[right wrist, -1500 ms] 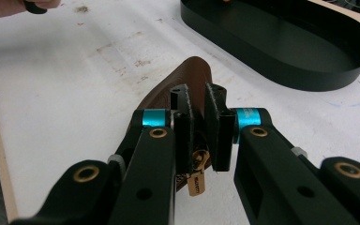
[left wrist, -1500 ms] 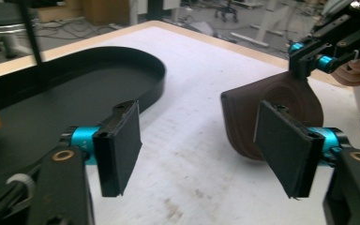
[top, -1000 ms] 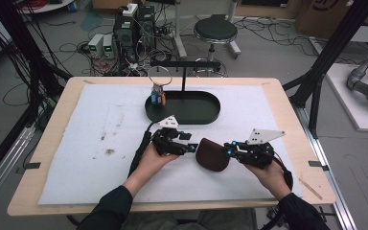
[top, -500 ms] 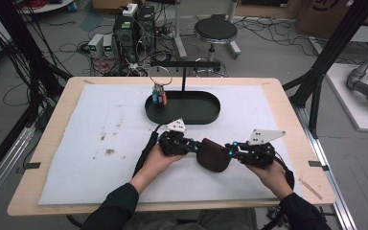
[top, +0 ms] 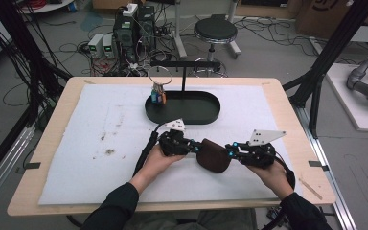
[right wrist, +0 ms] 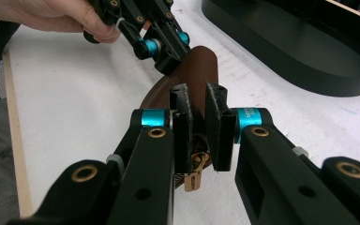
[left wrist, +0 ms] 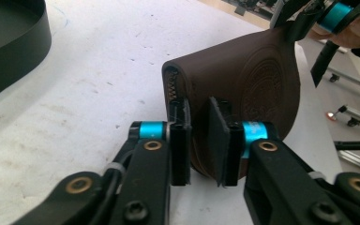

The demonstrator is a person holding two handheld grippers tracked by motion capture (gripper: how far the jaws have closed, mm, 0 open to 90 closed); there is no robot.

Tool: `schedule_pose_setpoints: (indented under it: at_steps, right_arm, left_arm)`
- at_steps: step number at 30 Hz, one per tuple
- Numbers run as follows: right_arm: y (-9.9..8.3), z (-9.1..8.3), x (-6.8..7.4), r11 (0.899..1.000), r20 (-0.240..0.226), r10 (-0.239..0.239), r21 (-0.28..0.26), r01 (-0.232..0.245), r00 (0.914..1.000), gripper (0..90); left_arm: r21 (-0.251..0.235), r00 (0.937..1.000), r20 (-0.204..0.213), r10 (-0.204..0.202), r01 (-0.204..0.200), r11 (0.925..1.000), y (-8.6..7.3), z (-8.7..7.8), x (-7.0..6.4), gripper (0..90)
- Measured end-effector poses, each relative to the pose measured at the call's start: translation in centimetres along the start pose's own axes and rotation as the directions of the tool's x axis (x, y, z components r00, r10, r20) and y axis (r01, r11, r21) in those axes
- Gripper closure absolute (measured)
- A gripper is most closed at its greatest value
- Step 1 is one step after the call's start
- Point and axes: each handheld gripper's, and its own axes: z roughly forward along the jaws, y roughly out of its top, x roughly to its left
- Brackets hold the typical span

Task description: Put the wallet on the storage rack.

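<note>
As the left gripper (top: 197, 146) has slid rightward from where it sat a second ago, it now meets the brown leather pouch (top: 214, 155), which sits on the white mat (top: 76, 143) in front of the black oval tray (top: 182, 108), between both hands. Left jaws: narrow, straddling the pouch's corner beside the zipper end (left wrist: 171, 86); whether they pinch it tight I cannot tell. Right gripper (top: 231, 153) holds the opposite edge, jaws close about the leather, with the brass zipper pull (right wrist: 194, 176) hanging just below them. The pouch itself has barely shifted. Judgement: both ends now secured, this reads as bracing the pouch so the zipper can be worked; pulling has not begun.
</note>
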Motion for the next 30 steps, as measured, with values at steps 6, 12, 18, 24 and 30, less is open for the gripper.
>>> schedule_pose_setpoints:
  at_steps: [6,12,18,24,30]
  right_arm:
    - [-0.1,-0.1,-0.1,1.0,-0.01,0.006,-0.002,-0.006,0.9999,81.5]
    - [-0.3,-0.2,-0.3,0.999,-0.035,0.032,-0.006,-0.032,0.9989,77.5]
    - [-0.7,-0.1,-0.8,0.997,-0.069,0.072,-0.011,-0.073,0.995,66.3]
    - [-0.8,0.1,-0.7,0.997,-0.067,0.079,-0.014,-0.08,0.9946,62.3]
    - [-0.9,0.0,-0.9,0.995,-0.061,0.093,-0.019,-0.094,0.9939,54.2]
  left_arm:
    - [-0.01,0.9981,-0.025,0.057,-0.057,0.9983,-0.2,-0.5,-0.8,88.0]
    - [-0.024,0.995,-0.036,0.093,-0.094,0.9953,-0.5,-0.7,-1.5,88.2]
    - [-0.033,0.9902,-0.04,0.134,-0.135,0.9903,-0.6,-0.9,-2.2,88.2]
    - [-0.033,0.9835,-0.056,0.172,-0.174,0.9841,-0.7,-1.0,-2.7,88.2]
    - [-0.026,0.9754,-0.073,0.208,-0.21,0.9773,-0.7,-1.1,-3.1,88.3]
